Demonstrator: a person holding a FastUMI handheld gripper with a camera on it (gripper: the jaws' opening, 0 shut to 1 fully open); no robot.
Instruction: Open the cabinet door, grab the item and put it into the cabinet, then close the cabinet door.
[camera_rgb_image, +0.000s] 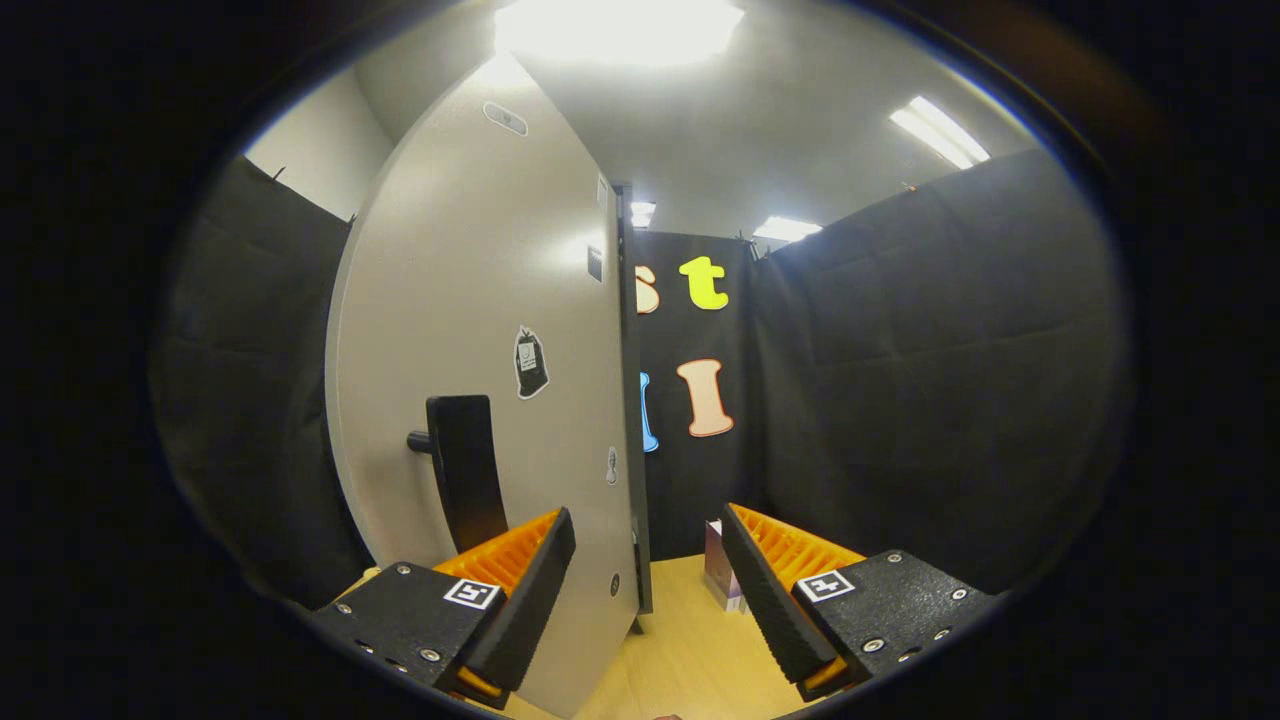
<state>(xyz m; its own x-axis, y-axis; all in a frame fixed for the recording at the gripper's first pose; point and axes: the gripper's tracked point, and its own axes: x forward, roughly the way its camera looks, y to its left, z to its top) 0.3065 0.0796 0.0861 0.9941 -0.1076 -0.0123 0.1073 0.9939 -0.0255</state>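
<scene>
The grey cabinet door (470, 350) stands swung out toward me, its free edge (628, 420) running down just ahead of my left finger. A dark handle (462, 470) sticks out from the door's face beyond the left finger. My gripper (648, 580) is open, with the door's edge in the gap and neither finger pressing on it. A small pinkish box (722, 572) stands on the wooden table (690, 650), half hidden behind the right finger.
Black cloth walls close the booth on the left (250, 400), at the back and on the right (930, 380). Several small stickers dot the door's face. Ceiling lights (620, 30) glare overhead.
</scene>
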